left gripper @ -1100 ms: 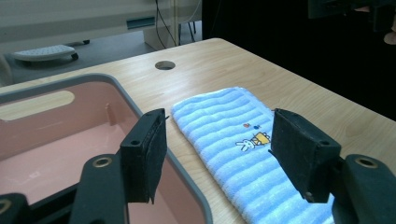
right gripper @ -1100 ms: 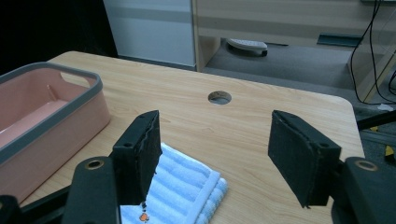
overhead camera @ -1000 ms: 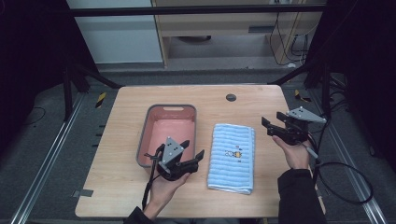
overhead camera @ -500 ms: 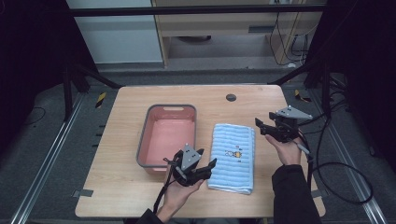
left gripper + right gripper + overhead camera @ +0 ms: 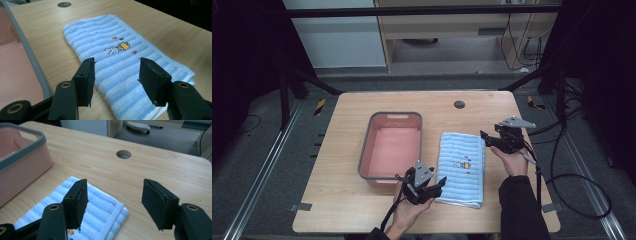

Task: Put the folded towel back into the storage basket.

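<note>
L gripper (image 5: 428, 188) has dropped from beside the pink basin (image 5: 377, 172) to the towel's (image 5: 462, 167) 7 o'clock corner. Its jaws have just been closing but stand apart, nothing pinched yet. Towel lies flat on the table (image 5: 337, 145) at basin's 3 o'clock, long axis 12-to-6, folded edge toward 12. R gripper (image 5: 492, 140) has sunk to the 1 o'clock corner, jaws apart. Looks like both are lining up a two-corner pick.

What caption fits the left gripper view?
Left gripper open above a folded blue striped towel beside the pink tub.
</note>
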Motion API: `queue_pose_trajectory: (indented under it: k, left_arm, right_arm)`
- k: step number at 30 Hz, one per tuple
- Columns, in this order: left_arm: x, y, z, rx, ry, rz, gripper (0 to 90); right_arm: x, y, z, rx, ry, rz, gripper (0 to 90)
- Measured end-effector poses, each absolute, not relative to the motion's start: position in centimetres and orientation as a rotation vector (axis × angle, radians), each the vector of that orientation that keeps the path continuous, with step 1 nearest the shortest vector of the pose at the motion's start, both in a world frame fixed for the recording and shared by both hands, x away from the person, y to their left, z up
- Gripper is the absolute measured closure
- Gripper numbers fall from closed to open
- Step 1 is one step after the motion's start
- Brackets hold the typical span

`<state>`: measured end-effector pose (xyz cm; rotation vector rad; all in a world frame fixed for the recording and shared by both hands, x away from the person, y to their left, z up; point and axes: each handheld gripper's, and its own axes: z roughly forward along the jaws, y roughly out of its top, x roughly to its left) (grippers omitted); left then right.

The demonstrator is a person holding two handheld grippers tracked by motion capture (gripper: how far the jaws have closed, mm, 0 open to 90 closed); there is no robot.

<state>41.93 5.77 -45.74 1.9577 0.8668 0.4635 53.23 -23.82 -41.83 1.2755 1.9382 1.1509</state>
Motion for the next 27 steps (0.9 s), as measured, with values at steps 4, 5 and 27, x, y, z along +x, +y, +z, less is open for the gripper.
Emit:
queue_pose_trajectory:
  k: [4, 5, 27]
  left_arm:
    - [42.0, 5.6, -46.6, 1.977, 0.882, 0.460, 46.6]
    - [42.0, 5.6, -46.6, 1.977, 0.882, 0.460, 47.0]
    - [41.8, 4.6, -49.5, 2.068, 0.915, 0.453, 49.4]
  right_arm:
    - [53.7, -23.6, -43.2, 1.301, 1.959, 1.132, 37.8]
    - [53.8, -23.6, -43.5, 1.300, 1.966, 1.123, 37.9]
    - [55.0, -23.1, -47.0, 1.365, 2.023, 1.045, 42.0]
